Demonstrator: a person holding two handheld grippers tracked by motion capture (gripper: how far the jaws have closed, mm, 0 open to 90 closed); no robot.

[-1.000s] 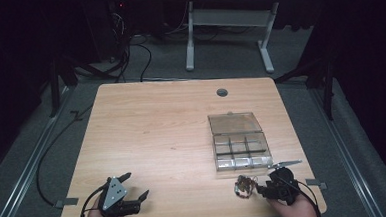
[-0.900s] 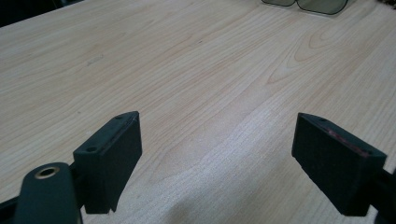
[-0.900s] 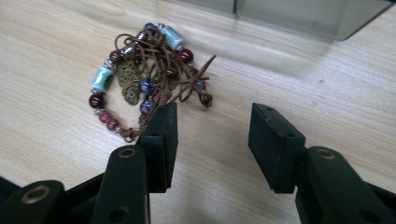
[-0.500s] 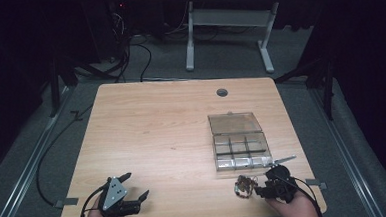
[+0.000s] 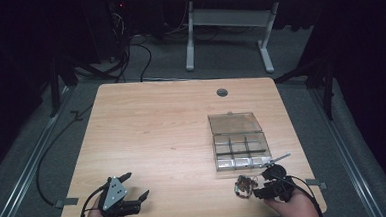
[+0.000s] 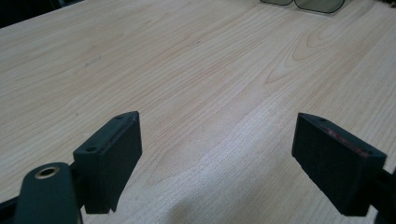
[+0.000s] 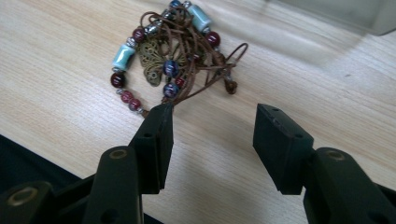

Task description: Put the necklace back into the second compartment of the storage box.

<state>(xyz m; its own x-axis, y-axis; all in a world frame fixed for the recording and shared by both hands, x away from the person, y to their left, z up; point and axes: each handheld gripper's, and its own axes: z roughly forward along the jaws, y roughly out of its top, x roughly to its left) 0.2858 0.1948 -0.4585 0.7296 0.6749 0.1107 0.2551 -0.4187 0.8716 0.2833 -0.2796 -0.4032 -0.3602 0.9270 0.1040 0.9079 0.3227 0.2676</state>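
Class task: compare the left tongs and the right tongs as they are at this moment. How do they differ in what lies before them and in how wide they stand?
The left tongs face bare table; the right tongs face a beaded bracelet, just beyond their tips. The left tongs stand wide apart; the right tongs, which have just been opening, stand narrower. Both are open, hold nothing, and sit near the table's near edge.

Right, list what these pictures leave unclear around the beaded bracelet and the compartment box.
- Beaded bracelet: right gripper view, top edge cuts off its far beads; high view, too small to make out.
- Compartment box: high view, contents too small to tell; left gripper view, top edge shows just a corner.
- Right gripper: right gripper view, one fingertip overlaps the cord; touching or not, unclear.
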